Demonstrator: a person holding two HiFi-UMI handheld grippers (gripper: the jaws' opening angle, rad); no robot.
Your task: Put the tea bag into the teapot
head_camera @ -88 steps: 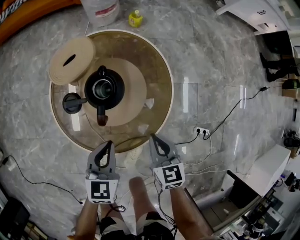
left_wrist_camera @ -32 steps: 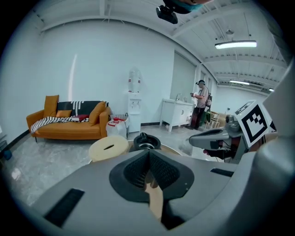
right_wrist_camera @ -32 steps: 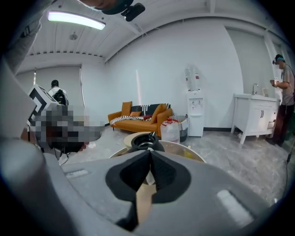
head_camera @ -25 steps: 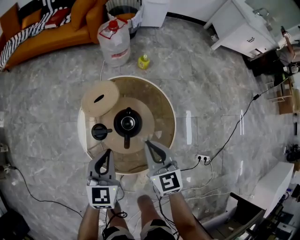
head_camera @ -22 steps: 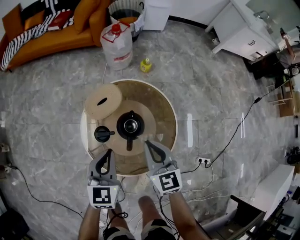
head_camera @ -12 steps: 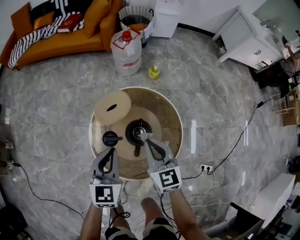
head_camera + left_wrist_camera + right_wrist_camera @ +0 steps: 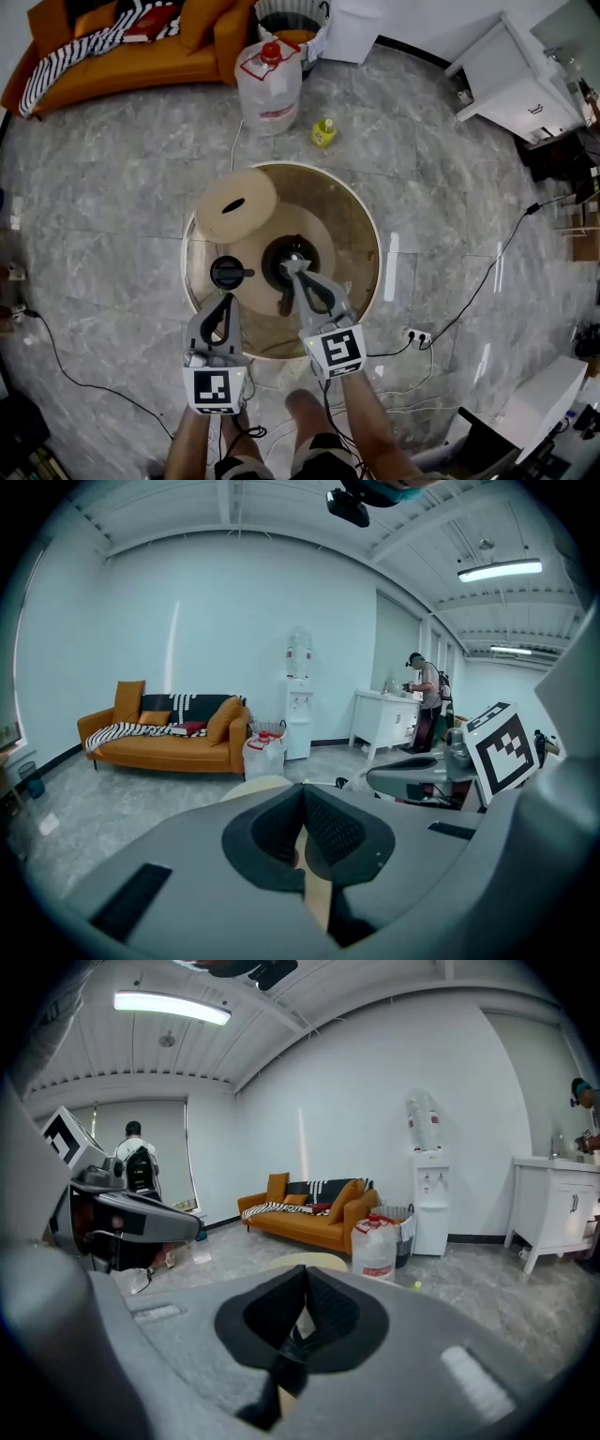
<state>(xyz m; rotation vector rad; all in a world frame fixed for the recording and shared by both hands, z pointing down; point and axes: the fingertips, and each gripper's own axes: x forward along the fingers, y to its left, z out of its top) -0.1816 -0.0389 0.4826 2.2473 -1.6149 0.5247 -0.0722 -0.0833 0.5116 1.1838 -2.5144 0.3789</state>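
The right gripper is pinching its fingers tight on the tea bag, holding it just over the open teapot in the middle of the frame, probably so it can drop in, while the left gripper is hanging lower left, fingers together on nothing

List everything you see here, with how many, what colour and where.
teapot: one, black, open, table centre
lid: one, black, left of teapot
tea bag: one, whitish, held over teapot
table: one, round, glass and wood
stool: one, beige, table's far-left edge
water jug: one, clear, red cap, floor beyond table
small bottle: one, yellow, beside jug
sofa: one, orange, far left
left gripper: grey, shut, empty, near table edge
right gripper: grey, shut on tea bag
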